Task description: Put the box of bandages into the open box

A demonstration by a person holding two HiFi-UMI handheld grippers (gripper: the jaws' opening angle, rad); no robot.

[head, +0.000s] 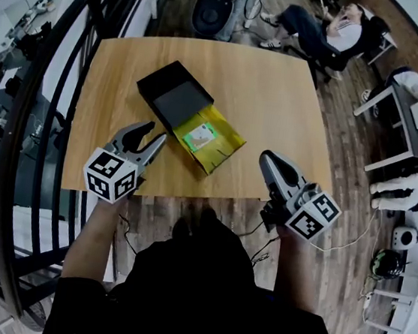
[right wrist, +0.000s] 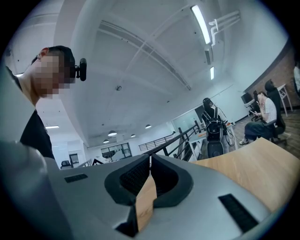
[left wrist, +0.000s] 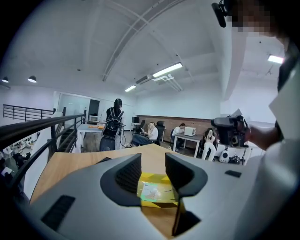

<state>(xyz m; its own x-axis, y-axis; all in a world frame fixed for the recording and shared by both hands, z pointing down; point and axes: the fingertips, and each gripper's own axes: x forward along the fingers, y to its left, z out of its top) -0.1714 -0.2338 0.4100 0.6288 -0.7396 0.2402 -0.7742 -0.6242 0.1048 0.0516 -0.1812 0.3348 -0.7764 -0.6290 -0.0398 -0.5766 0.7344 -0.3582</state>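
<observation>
A black open box [head: 153,81] lies near the middle of the wooden table [head: 278,95], with its yellow flap [head: 225,146] folded out toward me. A small green and white box of bandages [head: 200,136] rests on that flap. In the left gripper view the bandage box [left wrist: 154,193] shows between and beyond the jaws, well apart from them. My left gripper [head: 155,133] hovers at the table's front left, open and holding nothing; its own view shows it [left wrist: 153,164] pointing at the flap. My right gripper [head: 265,156] is at the front right with its jaws closed together [right wrist: 150,161] and empty.
A black railing [head: 43,104] curves along the table's left side. Beyond the far edge stand a chair with a dark backpack [head: 213,8] and a seated person [head: 324,29]. White desks [head: 397,110] are at the right. Cables [head: 260,244] hang below the front edge.
</observation>
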